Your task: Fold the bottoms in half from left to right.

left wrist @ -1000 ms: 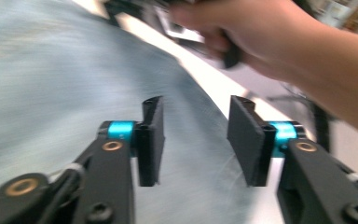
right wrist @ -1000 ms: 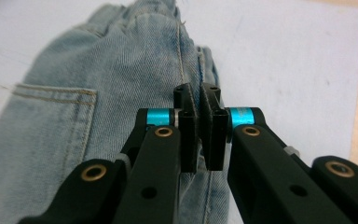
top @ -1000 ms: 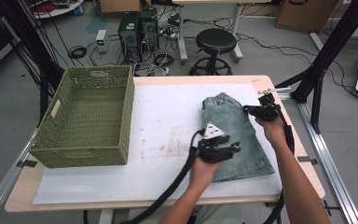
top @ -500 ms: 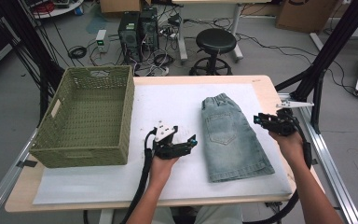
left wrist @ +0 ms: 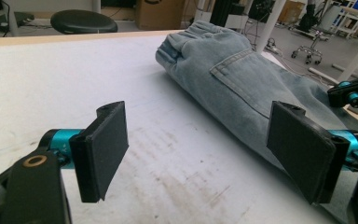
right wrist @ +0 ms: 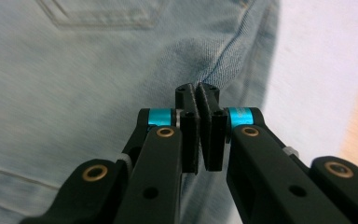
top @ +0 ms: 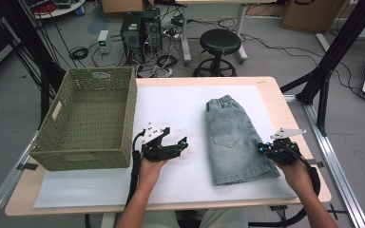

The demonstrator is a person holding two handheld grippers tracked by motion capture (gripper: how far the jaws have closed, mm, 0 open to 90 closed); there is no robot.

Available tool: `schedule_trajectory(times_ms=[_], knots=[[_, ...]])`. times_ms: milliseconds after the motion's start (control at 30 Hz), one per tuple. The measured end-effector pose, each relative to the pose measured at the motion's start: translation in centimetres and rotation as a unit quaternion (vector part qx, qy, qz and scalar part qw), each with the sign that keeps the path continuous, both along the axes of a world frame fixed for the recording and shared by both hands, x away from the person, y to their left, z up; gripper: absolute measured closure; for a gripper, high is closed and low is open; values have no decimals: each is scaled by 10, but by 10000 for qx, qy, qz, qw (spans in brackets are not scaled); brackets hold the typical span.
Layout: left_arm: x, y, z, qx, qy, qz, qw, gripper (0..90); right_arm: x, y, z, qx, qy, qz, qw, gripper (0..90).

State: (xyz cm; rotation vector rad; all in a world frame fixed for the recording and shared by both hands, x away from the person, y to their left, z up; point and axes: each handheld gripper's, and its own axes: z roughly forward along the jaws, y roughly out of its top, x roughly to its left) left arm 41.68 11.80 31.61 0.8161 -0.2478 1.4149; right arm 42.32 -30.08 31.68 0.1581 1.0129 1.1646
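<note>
You have a pair of light blue denim shorts point(top: 235, 140) lying flat on the white sheet point(top: 180, 109) over the tabletop, folded lengthwise into a narrow strip, back pocket facing up, gathered waistband at the far end, hem toward you, right of the tabletop's middle

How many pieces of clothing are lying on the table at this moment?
1. The folded denim shorts lie on the right part of the white table cover. The green basket at the left looks empty, though its near inner wall is hidden.
</note>
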Motion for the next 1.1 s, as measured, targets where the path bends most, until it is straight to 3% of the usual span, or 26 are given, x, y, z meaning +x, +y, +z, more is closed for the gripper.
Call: schedule_trajectory(times_ms=[200, 233, 300, 367, 467, 533, 600, 667, 733, 800, 833, 967, 1100], knots=[[3, 5, -1, -38, 62, -45, 10000, 208, -10, -25, -5, 484, 173, -58, 9987, 889], [3, 5, -1, -38, 71, -43, 10000, 208, -10, -28, -5, 518, 327, -12, 9981, 889], [4, 4, -1, -24, 88, -48, 9999, 208, -7, -28, -3, 407, 722, -69, 9965, 888], [4, 3, -1, -18, 91, -63, 9999, 208, -3, -24, -4, 281, 786, -343, 9959, 887], [4, 4, 0, -50, 121, -65, 9999, 208, 4, -22, -2, 252, 789, -581, 9949, 872], [4, 6, 0, -71, 117, -77, 9999, 208, 4, -23, -4, 346, 693, -608, 9951, 744], [4, 7, 0, -76, 127, -60, 9999, 208, -1, -25, -8, 379, 510, -385, 9972, 700], [5, 9, 1, -83, 132, -74, 9999, 208, -6, -25, -16, 252, 272, -78, 9993, 679], [5, 9, 1, -104, 132, -97, 9998, 208, -7, -23, -24, 53, 180, 128, 9997, 676], [5, 10, 1, -108, 137, -86, 9998, 208, -3, -20, -29, -144, 234, 241, 9993, 672], [4, 10, 1, -118, 136, -110, 9998, 208, 0, -18, -30, -202, 297, 162, 9992, 670], [4, 11, 0, -89, 130, -95, 9998, 208, 17, -22, -33, -115, 481, -58, 9988, 667], [4, 12, 0, -83, 145, -95, 9998, 208, 18, -33, -38, 18, 442, 117, 9990, 640]])
